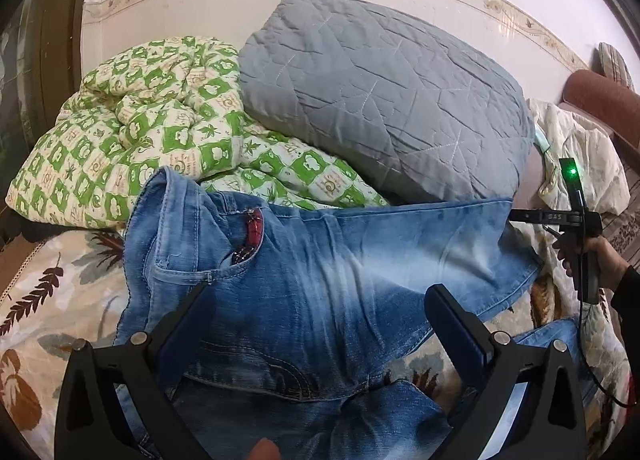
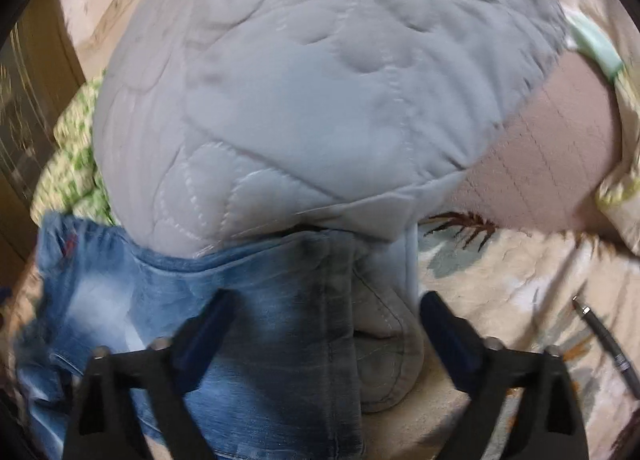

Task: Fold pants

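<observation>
Light blue jeans [image 1: 320,260] lie spread across the bed, with the waist and a pocket at the left and one leg running to the right. Something red [image 1: 253,227] pokes out at the pocket. My left gripper [image 1: 316,296] hovers over the seat of the jeans, jaws wide apart and nothing pinched. In the right wrist view, the leg end of the jeans [image 2: 260,300] lies against the grey pillow's edge. My right gripper [image 2: 326,300] is open just above that hem, one finger on either side of it.
A grey quilted pillow [image 1: 380,99] [image 2: 300,99] and a green-and-white quilt [image 1: 140,119] crowd the far side of the jeans. The floral bedsheet [image 2: 500,280] shows to the right, with a pen [image 2: 608,344] on it. A hand [image 1: 600,260] grips a handle at the right edge.
</observation>
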